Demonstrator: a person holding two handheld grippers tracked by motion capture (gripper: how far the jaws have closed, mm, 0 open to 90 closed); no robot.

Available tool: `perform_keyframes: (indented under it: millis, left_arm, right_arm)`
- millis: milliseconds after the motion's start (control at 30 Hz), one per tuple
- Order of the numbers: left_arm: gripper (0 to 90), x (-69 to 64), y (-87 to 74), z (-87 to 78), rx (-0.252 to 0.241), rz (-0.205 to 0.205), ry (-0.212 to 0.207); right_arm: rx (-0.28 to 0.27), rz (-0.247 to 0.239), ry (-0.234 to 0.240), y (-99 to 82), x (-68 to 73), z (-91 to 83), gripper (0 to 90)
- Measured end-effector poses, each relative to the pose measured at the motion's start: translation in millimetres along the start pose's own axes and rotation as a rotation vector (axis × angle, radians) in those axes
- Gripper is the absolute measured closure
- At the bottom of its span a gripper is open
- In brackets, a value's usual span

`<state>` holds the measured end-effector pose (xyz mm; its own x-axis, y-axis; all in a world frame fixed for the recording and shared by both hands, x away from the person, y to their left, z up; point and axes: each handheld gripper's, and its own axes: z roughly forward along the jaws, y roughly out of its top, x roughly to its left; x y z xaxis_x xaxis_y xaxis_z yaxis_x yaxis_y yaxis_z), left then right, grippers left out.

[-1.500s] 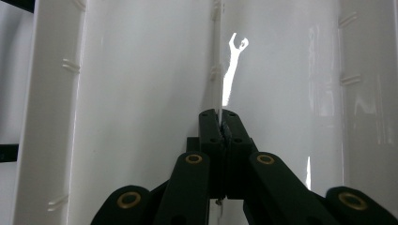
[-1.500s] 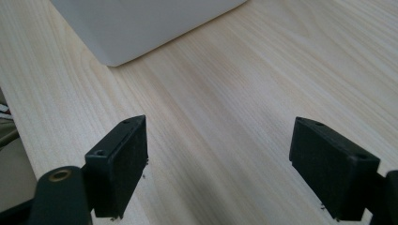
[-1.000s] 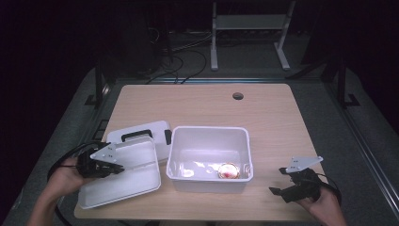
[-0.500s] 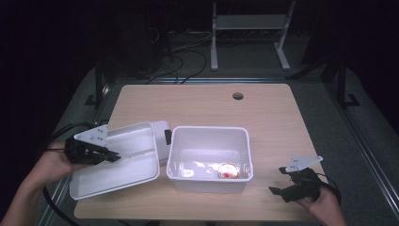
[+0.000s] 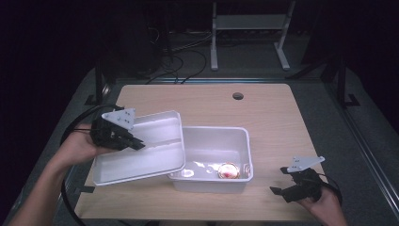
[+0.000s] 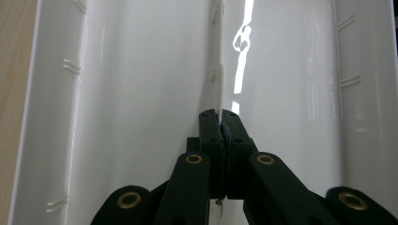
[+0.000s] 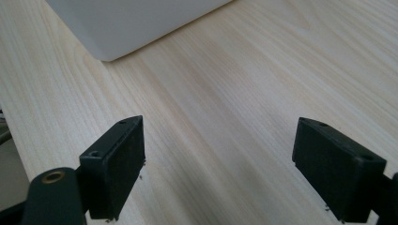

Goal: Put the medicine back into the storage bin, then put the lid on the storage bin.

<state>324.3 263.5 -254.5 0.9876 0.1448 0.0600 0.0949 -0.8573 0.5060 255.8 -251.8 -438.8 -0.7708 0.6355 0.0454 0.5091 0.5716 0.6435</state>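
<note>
Room dark, pale wooden table (image 5: 273, 127) lit from above — glare streaks on glossy white plastic lid (image 6: 141, 93); near jaws soft.

We see the lid (image 5: 141, 150) tilted over the white bin's (image 5: 214, 141) left rim, blocking entry there. The bin's right half lies open from above. Bare table (image 5: 277, 122) spreads right of it.
</note>
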Motion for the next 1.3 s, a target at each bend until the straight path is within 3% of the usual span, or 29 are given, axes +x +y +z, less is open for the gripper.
perform_keyframes:
  millis: [233, 600, 900, 1167, 1300]
  left_arm:
    - [89.2, 3.4, 39.5, 14.8, 0.003, 0.033, -0.033]
    - [89.3, 6.9, 94.6, 52.4, 0.025, 0.089, -0.091]
    - [89.2, 5.7, 120.0, 83.3, 0.061, 0.120, -0.127]
    - [89.3, 8.4, 133.4, 105.0, 0.066, 0.124, -0.166]
    - [89.3, 10.2, 135.9, 111.0, 0.071, 0.127, -0.161]
  right_arm:
    - [-0.001, -0.005, 0.000, 0.4, 0.8, -0.1, 16.8]
    - [-0.015, 0.002, -0.005, -1.4, -0.6, -3.8, 16.1]
    - [-0.024, 0.001, -0.009, -1.9, -0.3, -6.8, 16.1]
    - [-0.027, 0.005, -0.010, -1.7, -0.8, -6.6, 16.1]
    - [-0.027, 0.001, -0.012, -2.0, -0.6, -6.8, 16.1]
